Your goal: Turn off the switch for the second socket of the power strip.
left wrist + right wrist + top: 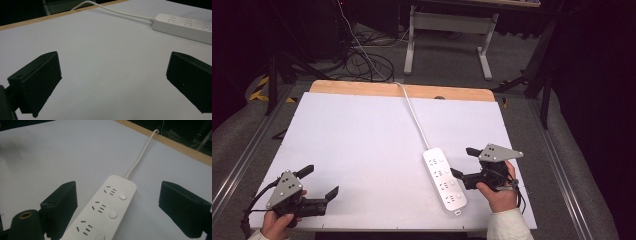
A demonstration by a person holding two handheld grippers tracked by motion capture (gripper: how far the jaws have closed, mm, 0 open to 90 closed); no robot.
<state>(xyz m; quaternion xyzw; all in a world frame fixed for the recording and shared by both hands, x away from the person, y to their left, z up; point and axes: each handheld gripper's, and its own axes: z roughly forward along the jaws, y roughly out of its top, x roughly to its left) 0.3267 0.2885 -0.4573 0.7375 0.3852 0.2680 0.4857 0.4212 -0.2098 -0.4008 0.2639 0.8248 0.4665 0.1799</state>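
Left gripper (319, 182), near left corner of the table, held in the person's left hand (276, 224): jaws spread wide, nothing between them, hovering over or resting on bare white surface; contact with the surface cannot be told. Right gripper (463, 162), near right part of the table, held in the right hand (499, 192), cream sleeve (509, 225) at the wrist: jaws spread wide, holding nothing, the near end of the power strip (444, 179) lying between them in the right gripper view, with no visible contact. Power strip: white, four sockets each with a round button, lying flat, long axis running from the near edge toward the middle. Cord (413, 114): white, running from the strip's far end across the table and over the far edge. Table (362, 145): white top, with a bare wooden strip (362, 89) along the far edge and metal rails along both sides. Beyond: grey floor, a tangle of black cables (362, 62), the white legs of another desk (449, 35), dark surroundings.
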